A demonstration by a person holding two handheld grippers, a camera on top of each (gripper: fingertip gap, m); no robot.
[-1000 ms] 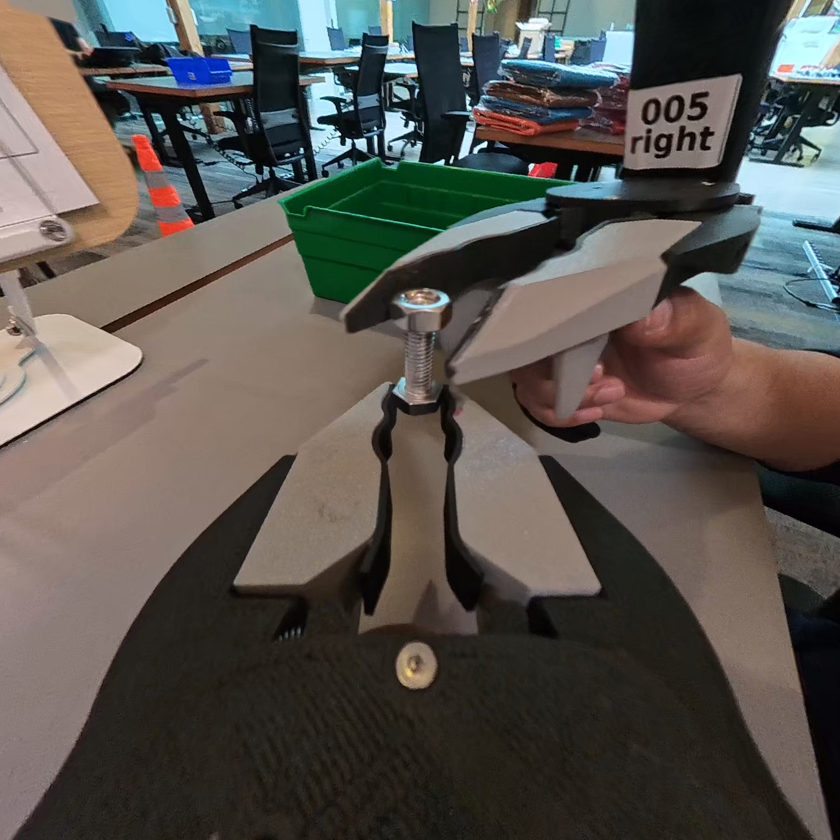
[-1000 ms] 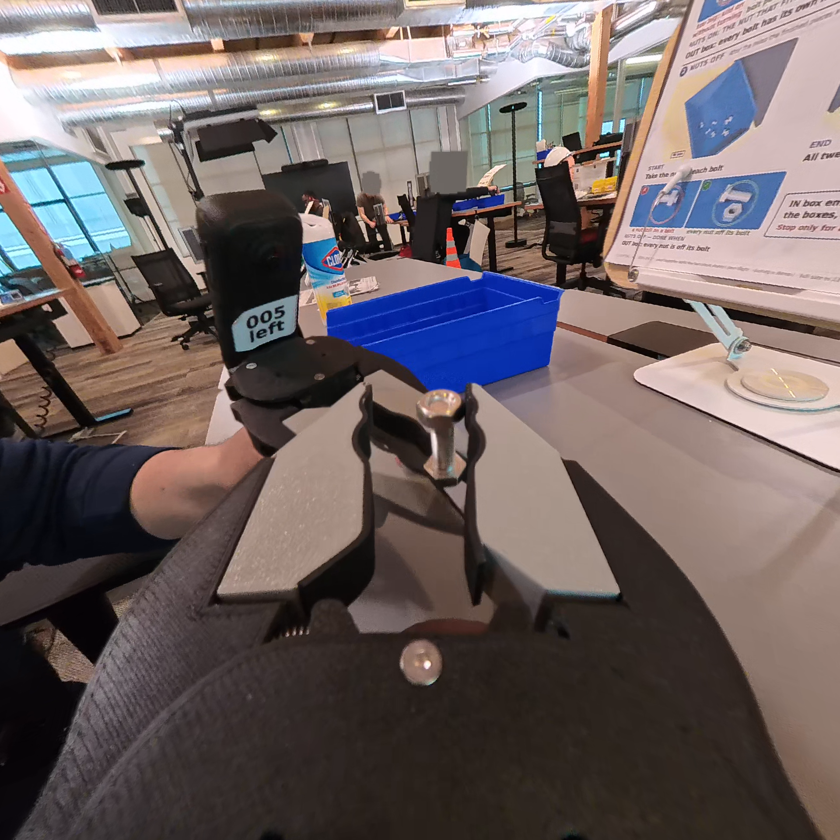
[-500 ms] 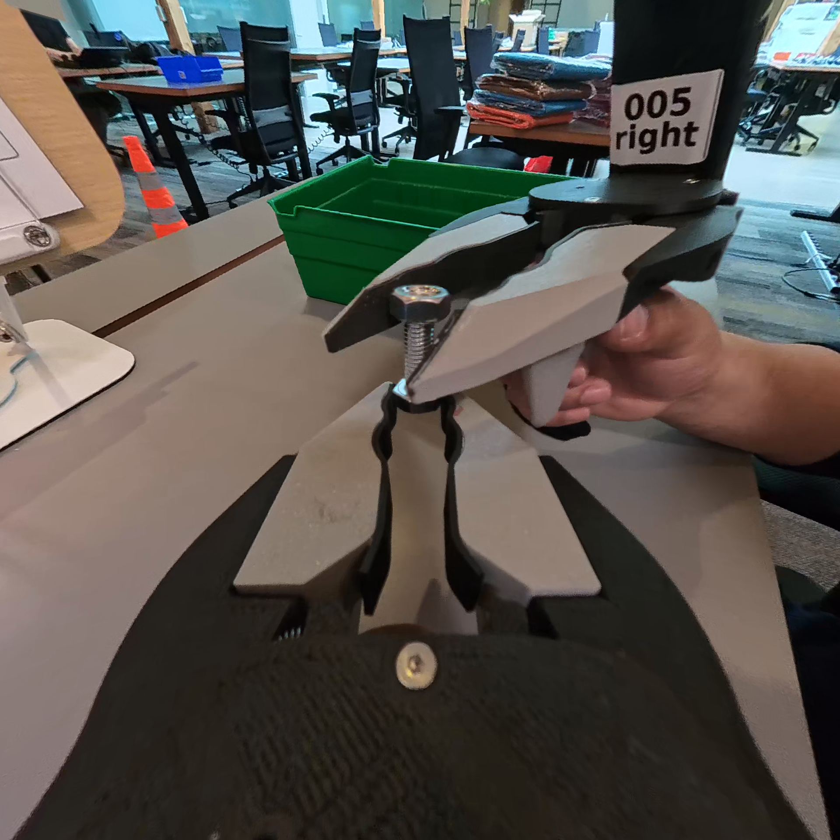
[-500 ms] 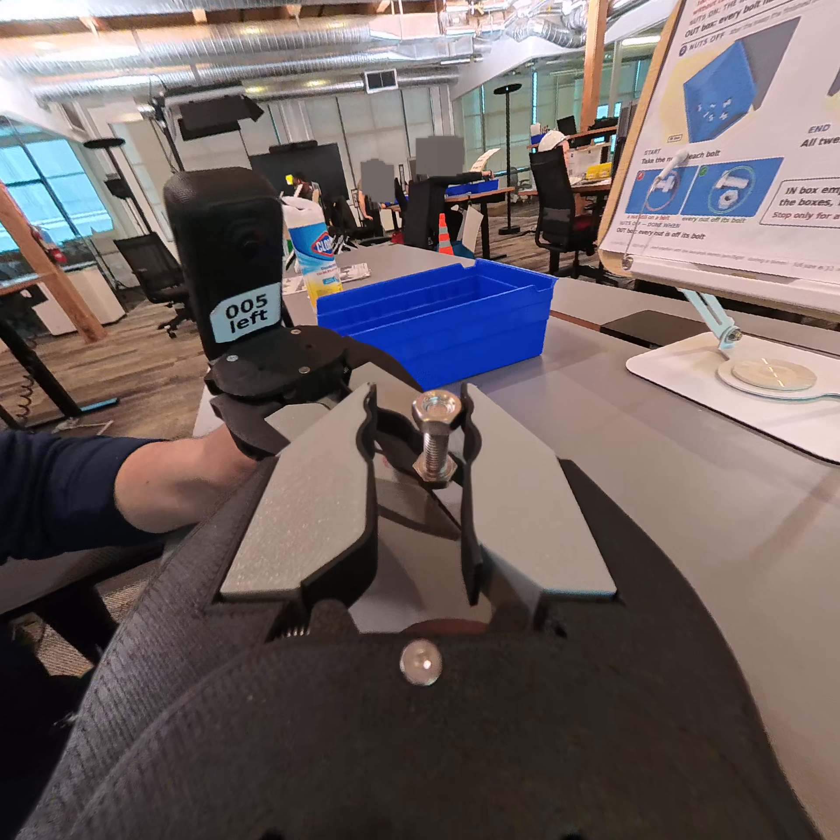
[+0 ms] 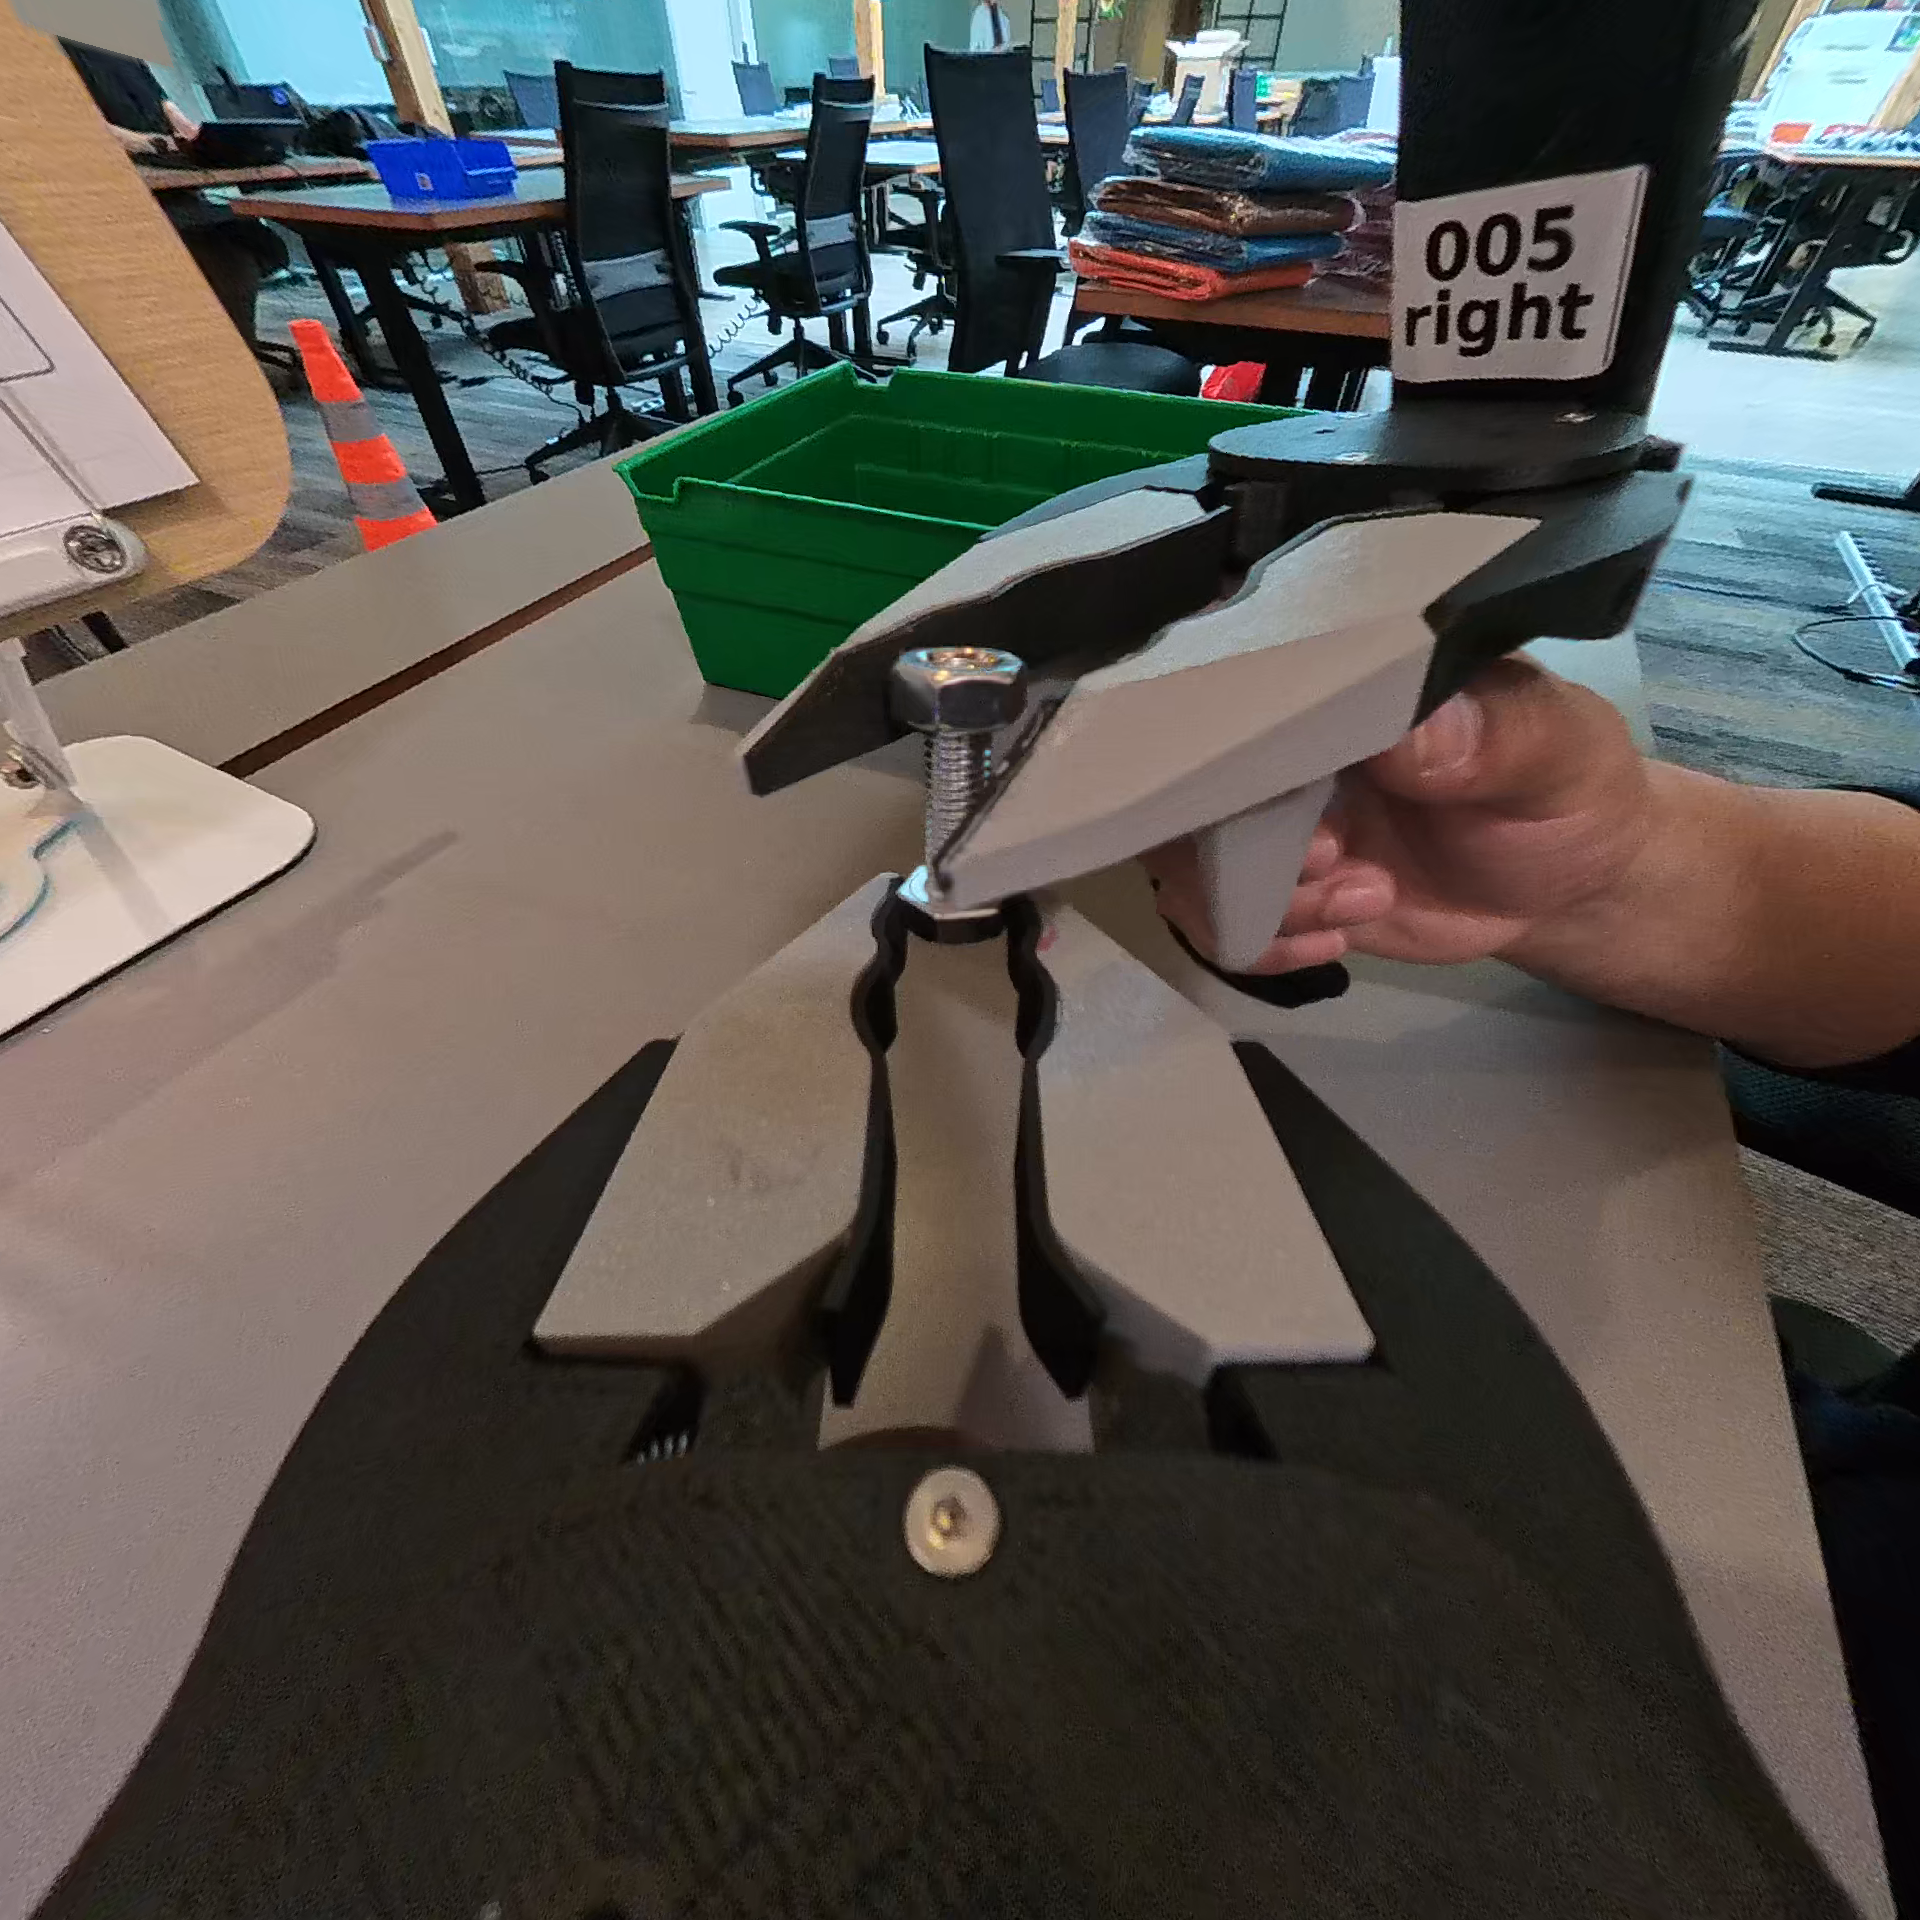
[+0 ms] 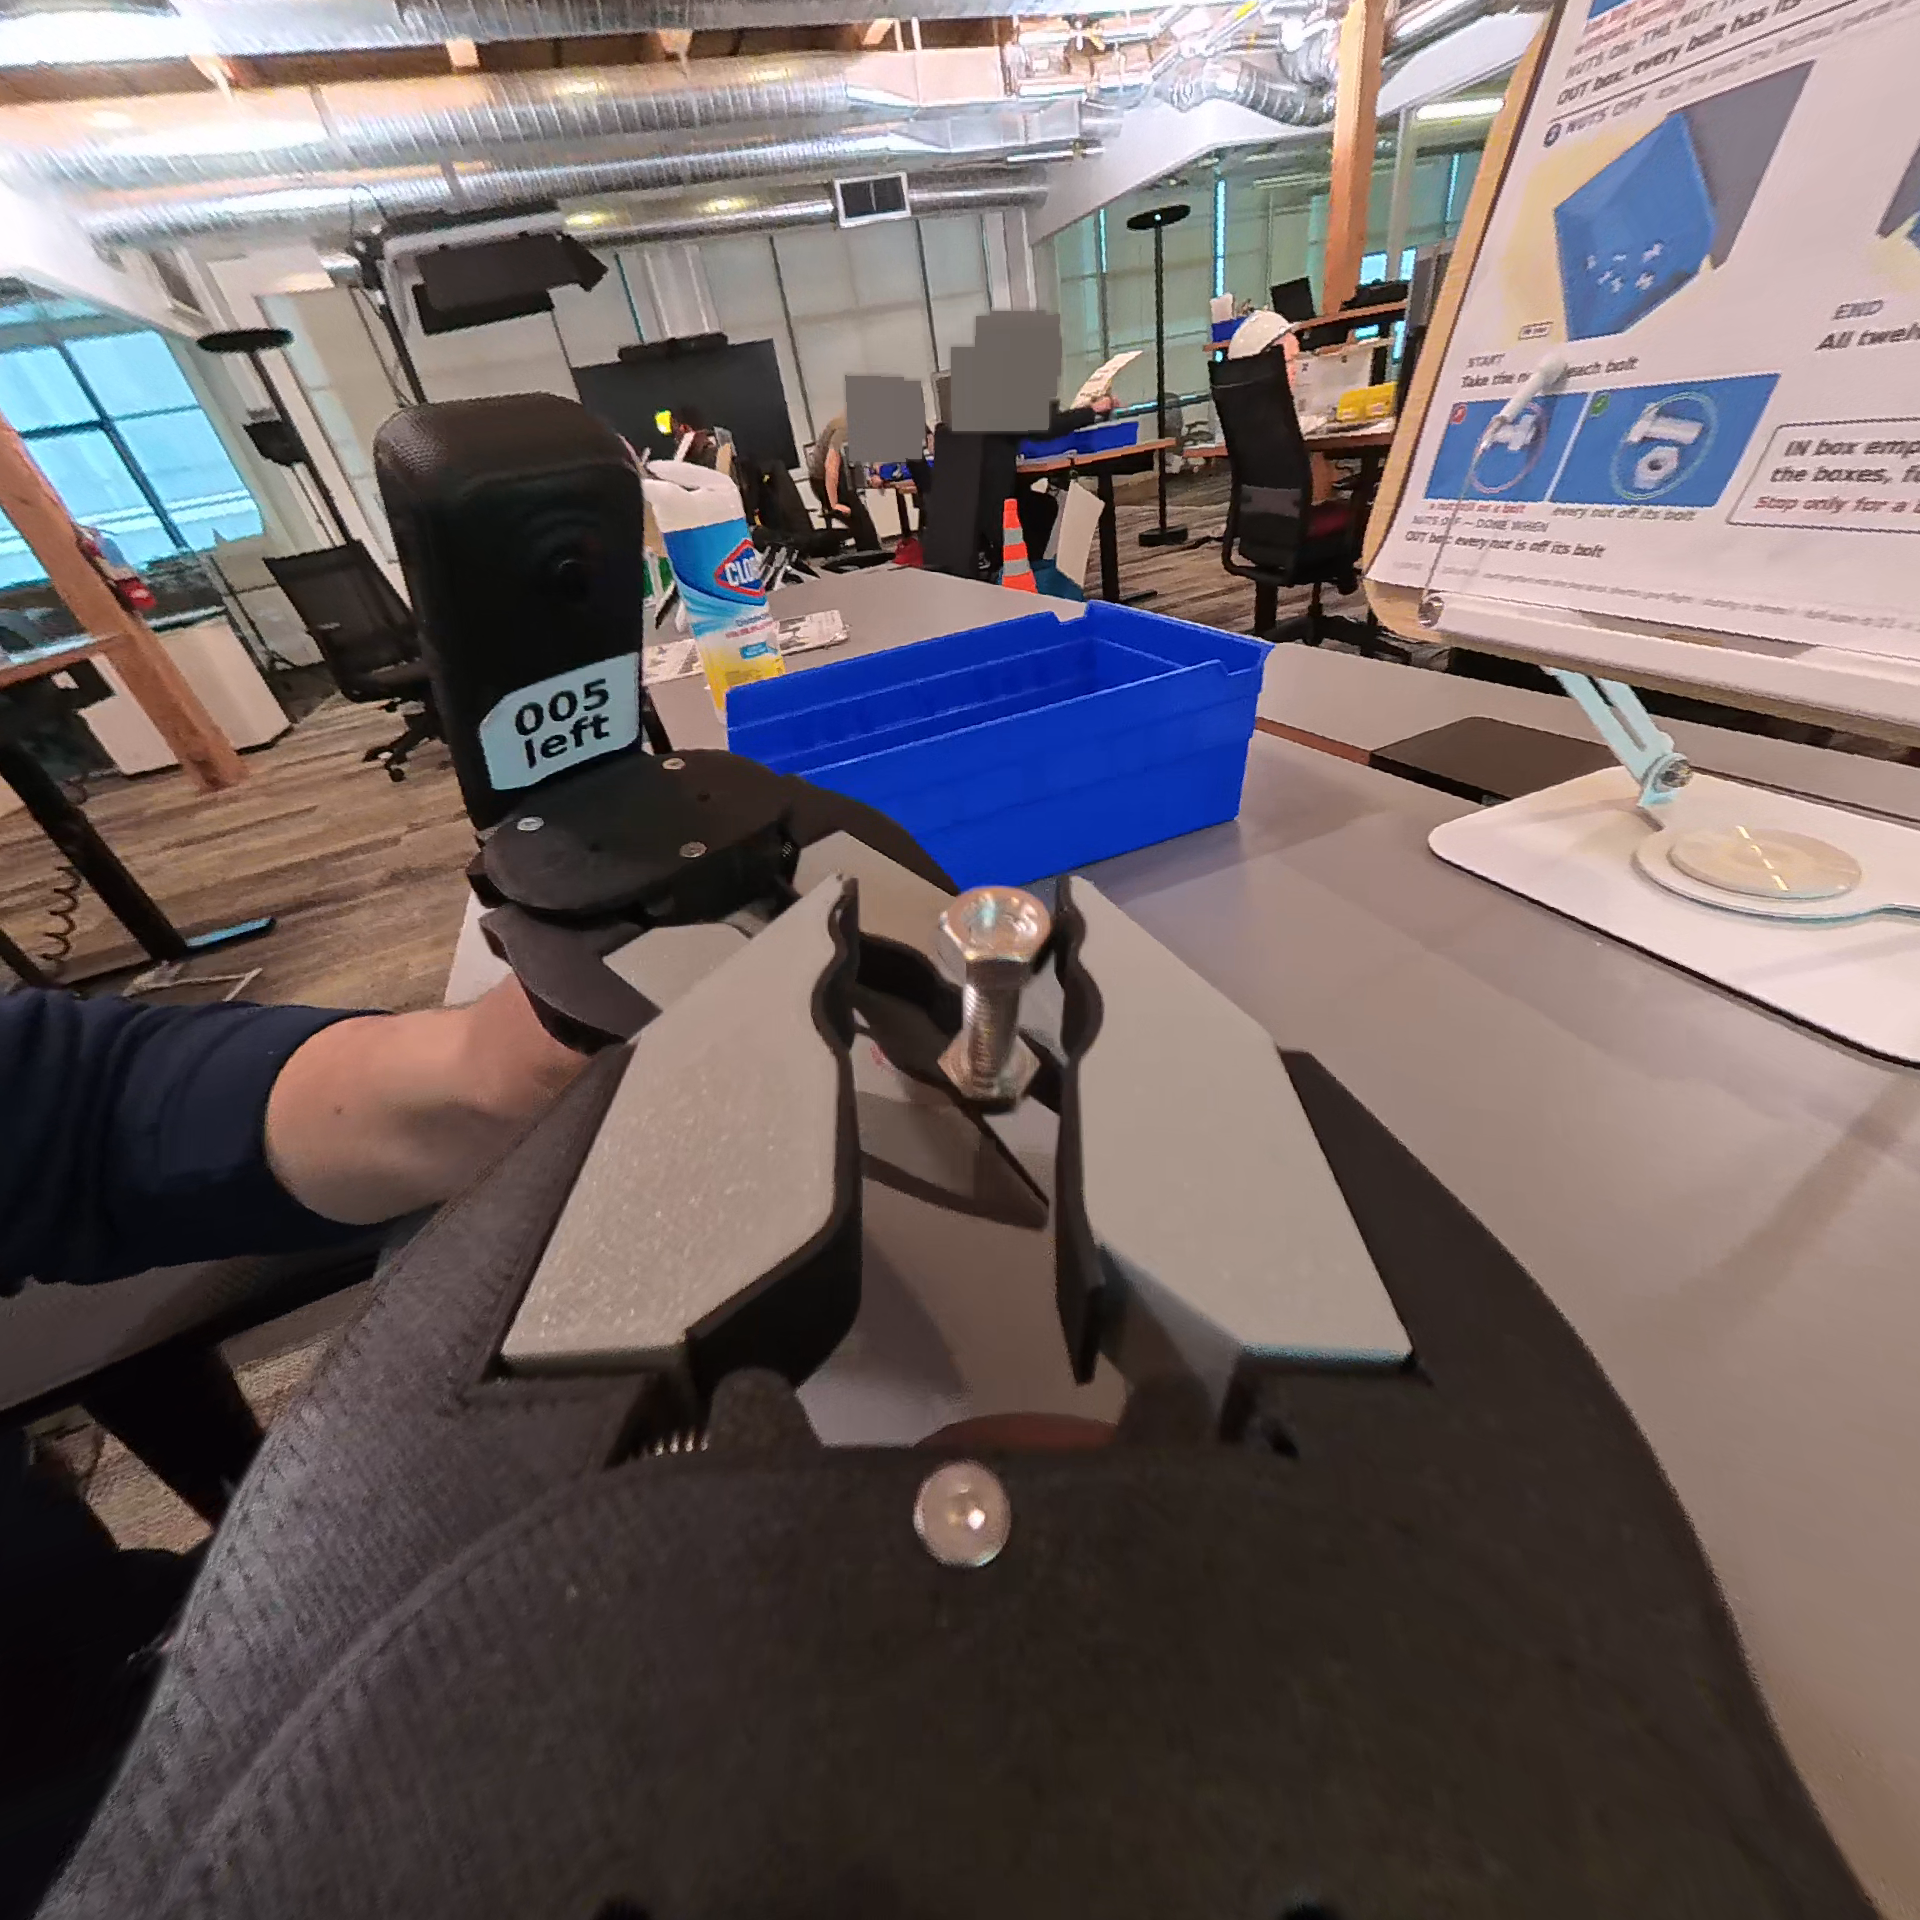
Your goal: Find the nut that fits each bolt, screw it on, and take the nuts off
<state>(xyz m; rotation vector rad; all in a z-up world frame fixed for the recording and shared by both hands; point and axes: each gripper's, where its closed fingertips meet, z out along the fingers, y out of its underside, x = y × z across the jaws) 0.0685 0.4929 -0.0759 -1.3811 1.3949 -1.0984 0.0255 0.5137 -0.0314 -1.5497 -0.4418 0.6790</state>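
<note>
A silver hex bolt [image 5: 951,774] stands upright, head up, with a nut [image 5: 940,916] at its lower end. My left gripper [image 5: 951,925] is shut on that nut and holds the bolt above the grey table [image 5: 416,987]. My right gripper [image 5: 842,831] reaches in from the right, tilted, with its fingers either side of the bolt head. In the right wrist view the bolt [image 6: 987,1003] and nut [image 6: 982,1075] sit between the tips of my right gripper [image 6: 956,935]. The right finger is against the head and there is a gap on the left, so the jaws are part open.
A green bin [image 5: 790,582] stands behind the grippers in the left wrist view. A blue bin [image 6: 997,790] stands ahead in the right wrist view, with a wipes canister [image 6: 727,613] behind it. An instruction board [image 6: 1714,312] on a white stand [image 6: 1662,914] is to the right. There is about 6 centimetres between the tips of the two grippers.
My right gripper has shifted left and down over the bolt head and tilted more. The left gripper still holds the nut, and the bolt stays upright.
</note>
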